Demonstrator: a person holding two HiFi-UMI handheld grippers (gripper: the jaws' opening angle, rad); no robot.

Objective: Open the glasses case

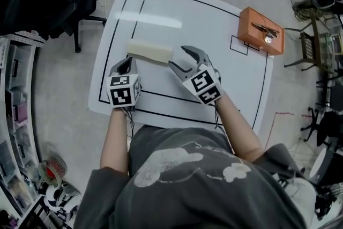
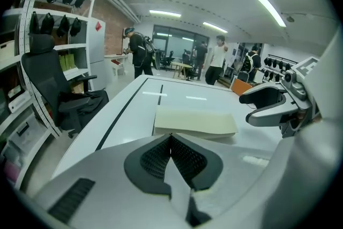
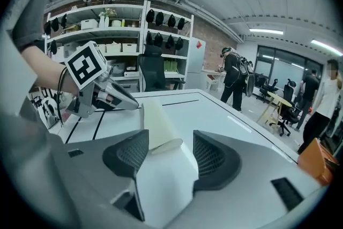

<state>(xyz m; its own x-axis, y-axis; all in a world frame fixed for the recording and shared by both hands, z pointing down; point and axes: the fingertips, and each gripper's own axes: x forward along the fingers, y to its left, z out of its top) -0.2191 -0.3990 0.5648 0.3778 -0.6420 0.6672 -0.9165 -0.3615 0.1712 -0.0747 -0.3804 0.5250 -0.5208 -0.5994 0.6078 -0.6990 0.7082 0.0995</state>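
A cream, flat glasses case point(image 1: 149, 52) lies closed on the white table point(image 1: 214, 35), a little left of the middle. My right gripper point(image 1: 177, 56) is open at the case's right end. In the right gripper view that end of the case point(image 3: 154, 125) sits between the pads point(image 3: 213, 157), nearer the left one, with a gap on the right. My left gripper point(image 1: 125, 64) is shut and empty, just on the near side of the case's left end. In the left gripper view the case point(image 2: 194, 120) lies right ahead of the shut left gripper point(image 2: 170, 140), with the right gripper point(image 2: 272, 106) beside it.
An orange box point(image 1: 260, 31) with a small metal item on top stands at the table's far right corner. An office chair with a dark jacket point(image 1: 69, 0) stands off the table's left edge, next to shelves. People stand far behind the table point(image 2: 217, 66).
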